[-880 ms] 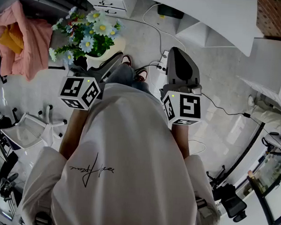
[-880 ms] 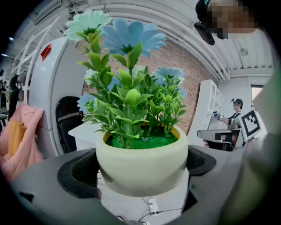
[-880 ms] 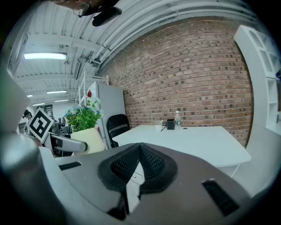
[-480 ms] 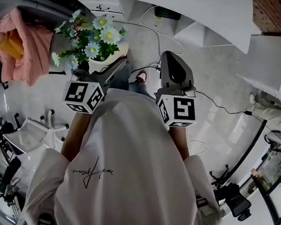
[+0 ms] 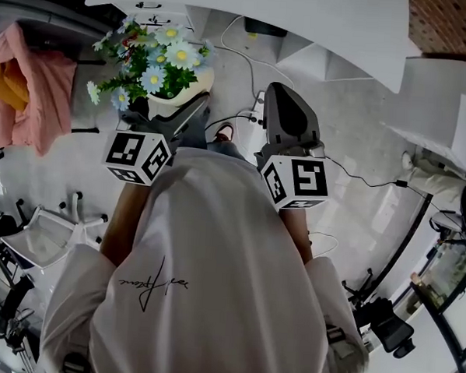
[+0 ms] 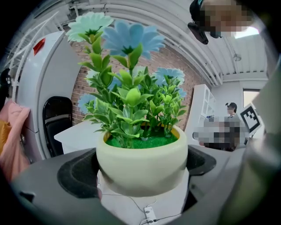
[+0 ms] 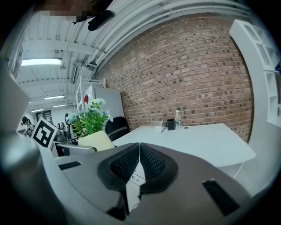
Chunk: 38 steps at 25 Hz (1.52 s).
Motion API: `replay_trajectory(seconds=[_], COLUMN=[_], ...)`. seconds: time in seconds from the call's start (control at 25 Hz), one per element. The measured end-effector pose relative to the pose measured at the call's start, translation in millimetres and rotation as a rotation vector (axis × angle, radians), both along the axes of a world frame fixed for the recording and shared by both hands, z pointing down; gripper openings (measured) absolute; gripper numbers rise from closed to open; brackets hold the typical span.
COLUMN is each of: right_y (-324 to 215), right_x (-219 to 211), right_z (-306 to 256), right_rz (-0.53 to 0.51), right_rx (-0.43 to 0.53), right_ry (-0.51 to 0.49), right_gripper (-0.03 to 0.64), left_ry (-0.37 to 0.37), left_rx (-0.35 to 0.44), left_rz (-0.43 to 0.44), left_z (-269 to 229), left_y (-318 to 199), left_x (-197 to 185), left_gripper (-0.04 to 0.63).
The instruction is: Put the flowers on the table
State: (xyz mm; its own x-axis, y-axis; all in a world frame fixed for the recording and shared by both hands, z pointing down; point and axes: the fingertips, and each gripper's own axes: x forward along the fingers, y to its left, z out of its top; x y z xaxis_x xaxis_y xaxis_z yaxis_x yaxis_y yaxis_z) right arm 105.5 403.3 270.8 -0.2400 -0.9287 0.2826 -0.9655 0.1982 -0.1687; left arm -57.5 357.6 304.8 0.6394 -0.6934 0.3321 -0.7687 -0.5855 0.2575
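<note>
Between the jaws on the left: the left gripper (image 5: 162, 117) is clamping the flower pot (image 6: 141, 161), its jaws spread very wide, with one dark pad pressing each side of the round cream body.
Where the flowers are sitting: the flowers (image 5: 156, 55) are standing upright in that pot, up in the air over the floor (image 5: 353, 126) in front of the person. They are not on the table (image 7: 202, 141) yet.
Table: it is waiting ahead, white and broad, in front of a brick wall (image 7: 189, 66). In the head view its edge is showing at the top of the picture.
How it is likely handling: the pot is looking smooth and rounded, so I'd guess it is slippery under the pads. It is probably carrying most of the weight, and it may chip if it is ceramic. The blooms and leaves are looking light and bendy, like plastic.
Where to be holding: on the pot's widest part, as now, and never on the stems.
Left hand pose: it is reaching forward and dipping a little below level, keeping the pot's rim close to flat.
Right gripper (image 7: 139, 151): its jaws are pressing together with nothing between them. It is riding just beside the left one, aiming forward and slightly down toward the table.
Progress: I'm judging the pot as lifted and on its way, with the set-down not yet done.
</note>
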Motion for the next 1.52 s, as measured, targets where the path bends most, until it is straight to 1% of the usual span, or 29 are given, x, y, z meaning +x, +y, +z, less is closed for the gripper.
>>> replay_trajectory(seconds=[0.28,0.56,0.64,0.76,0.8,0.96,1.12,1.28,1.52], right_y=[-36.6,-80.0,-93.6,-113.8,-120.5,-145.2,-156.2,-161.4,-180.9], right_x=[-1.4,-9.3,-12.8,-21.1,-24.5,-36.5,-42.8,-45.9,-56.7], right_z=[-0.9,-0.7,-0.4,-2.0,-2.9,-4.0,-7.4,-9.3,-14.8], right_rz=[0.017,0.035,0.038,0.039,0.036,0.034,0.041,0.060,0.073], right_rx=[-0.020,-0.035,-0.036,-0.029,-0.028,-0.036,-0.037,-0.034,-0.016], right_ry=[0.017,0.012,0.037,0.134,0.143,0.129,0.182,0.183,0.212], right_gripper=[0.025,0.025,0.025,0.025,0.025,0.026,0.026,0.025,0.026], left_ry=[0.009,0.010,0.009,0.015,0.018,0.014,0.011,0.029,0.044], left_rx=[0.006,-0.011,-0.015,-0.028,-0.032,-0.041,-0.035,-0.028,-0.019], left_rz=[0.025,0.060,0.076,0.084,0.085,0.103,0.137,0.154,0.178], left_z=[-1.4,4.6,7.1,10.3,11.2,15.1,14.6,12.6,10.4], left_y=[-41.8,-88.1,-101.2,-119.3,-125.4,-148.9,-159.7,-166.0,-185.7], left_x=[2.2,-3.0,-5.2,-12.0,-14.2,-20.6,-22.7,-25.3,-34.6], left_gripper=[0.591,0.591,0.591,0.591,0.591,0.591,0.591,0.591,0.591])
